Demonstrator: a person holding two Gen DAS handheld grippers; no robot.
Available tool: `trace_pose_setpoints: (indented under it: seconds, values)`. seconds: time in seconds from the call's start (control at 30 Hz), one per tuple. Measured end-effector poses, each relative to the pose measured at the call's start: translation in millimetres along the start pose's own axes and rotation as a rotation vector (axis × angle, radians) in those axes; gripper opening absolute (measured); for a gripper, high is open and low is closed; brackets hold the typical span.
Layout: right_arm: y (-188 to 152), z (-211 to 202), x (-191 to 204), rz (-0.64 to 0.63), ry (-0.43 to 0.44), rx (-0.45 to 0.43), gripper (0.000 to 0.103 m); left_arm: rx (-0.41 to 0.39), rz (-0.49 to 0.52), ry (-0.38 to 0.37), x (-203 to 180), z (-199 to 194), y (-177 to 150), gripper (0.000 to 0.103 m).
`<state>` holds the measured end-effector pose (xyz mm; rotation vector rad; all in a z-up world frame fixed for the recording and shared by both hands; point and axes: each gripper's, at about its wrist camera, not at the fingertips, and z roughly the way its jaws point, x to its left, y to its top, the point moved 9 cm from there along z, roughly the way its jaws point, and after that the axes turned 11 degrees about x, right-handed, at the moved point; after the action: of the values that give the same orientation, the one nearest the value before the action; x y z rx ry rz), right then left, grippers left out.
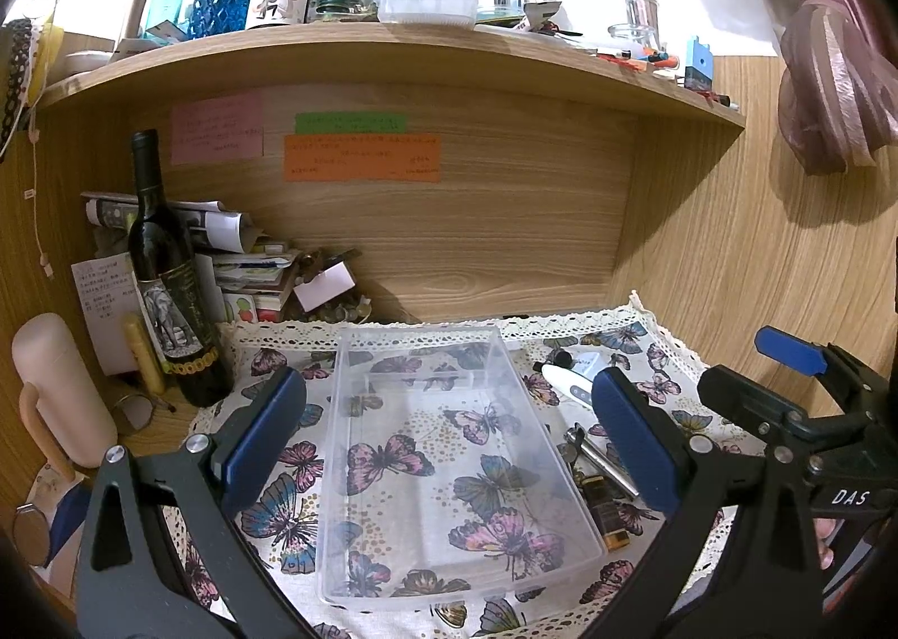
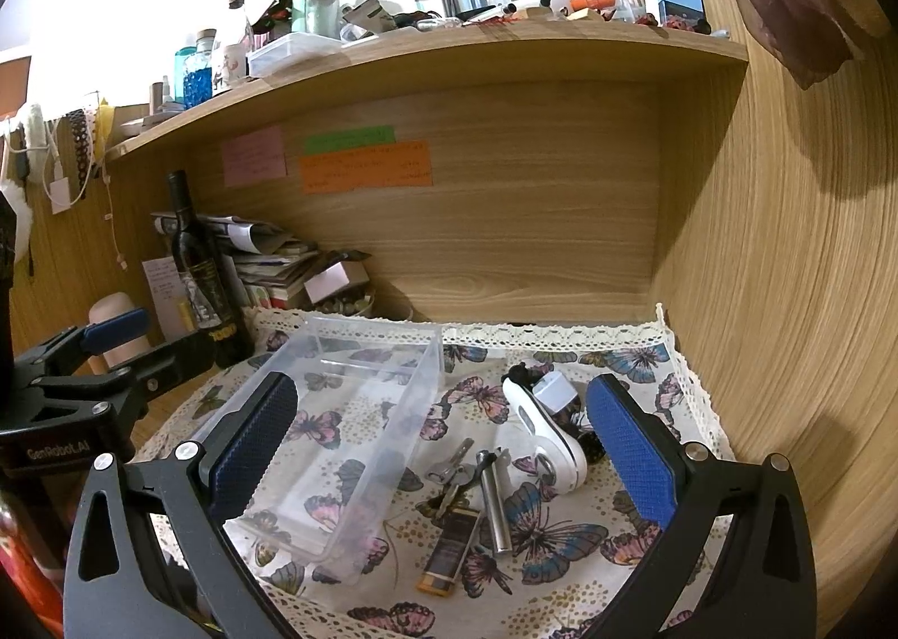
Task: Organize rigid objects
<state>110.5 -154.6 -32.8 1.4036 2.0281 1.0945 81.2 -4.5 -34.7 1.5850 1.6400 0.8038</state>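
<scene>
To the right of the clear tray (image 2: pixel 359 414), the small things — keys (image 2: pixel 449 470), metal tube (image 2: pixel 494 499) — lie lengthwise between the right gripper (image 2: pixel 449 448)'s wide, empty jaws. The left gripper (image 1: pixel 443 437), also wide open and empty, straddles the tray, so the right is nearer.

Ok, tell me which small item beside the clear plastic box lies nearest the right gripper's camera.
The flat amber-and-black rectangular lighter; the silver metal cylinder, keys and white device lie farther back.

Right gripper (image 2: pixel 443 448) fingers spread above keys (image 2: pixel 449 470); clear bin (image 2: pixel 337 414) beside.
</scene>
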Motion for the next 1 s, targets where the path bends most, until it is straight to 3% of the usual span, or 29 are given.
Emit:
trace_pose_setpoints:
  seconds: [1.0]
  values:
    - [1.0, -0.8, 1.2, -0.002, 0.005, -0.006, 0.103, -0.001, -0.002, -0.007, -2.7, -2.2, -1.3, 0.103]
